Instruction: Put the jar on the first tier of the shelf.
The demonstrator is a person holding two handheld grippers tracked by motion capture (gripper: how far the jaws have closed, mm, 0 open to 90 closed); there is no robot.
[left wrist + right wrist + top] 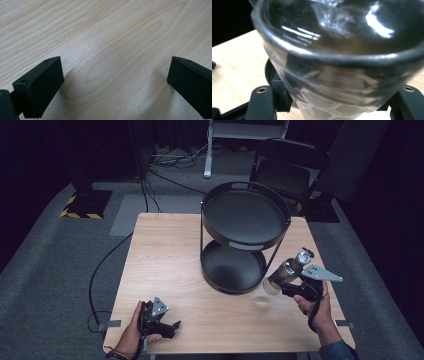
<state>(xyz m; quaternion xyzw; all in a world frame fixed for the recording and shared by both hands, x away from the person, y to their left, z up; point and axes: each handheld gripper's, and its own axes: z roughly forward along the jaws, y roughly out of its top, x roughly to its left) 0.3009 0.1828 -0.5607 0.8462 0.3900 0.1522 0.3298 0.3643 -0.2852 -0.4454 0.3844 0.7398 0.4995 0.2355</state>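
One clear glass (pixel 282 272) with a dark rim and a bumpy see-through wall is gripped in the right tongs (pixel 291 287), tipped on its side in the air just beside the black two-level tray stand (pixel 245 237), near the tabletop's (pixel 170 260) right edge. The left tongs (pixel 172 326) rest wide apart with nothing in them by the near edge, with lots of bare light wood between them and the stand. Grey carpet (pixel 45 250) lies all around in a dark room

Left claw (pixel 172 324) low, jaws apart; right claw (pixel 285 282) raised, jaws clamped.

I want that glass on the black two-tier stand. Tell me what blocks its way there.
Nothing visible does. The right gripper holds the glass just right of the stand, whose thin upright rod runs beside the glass; both tiers look bare.
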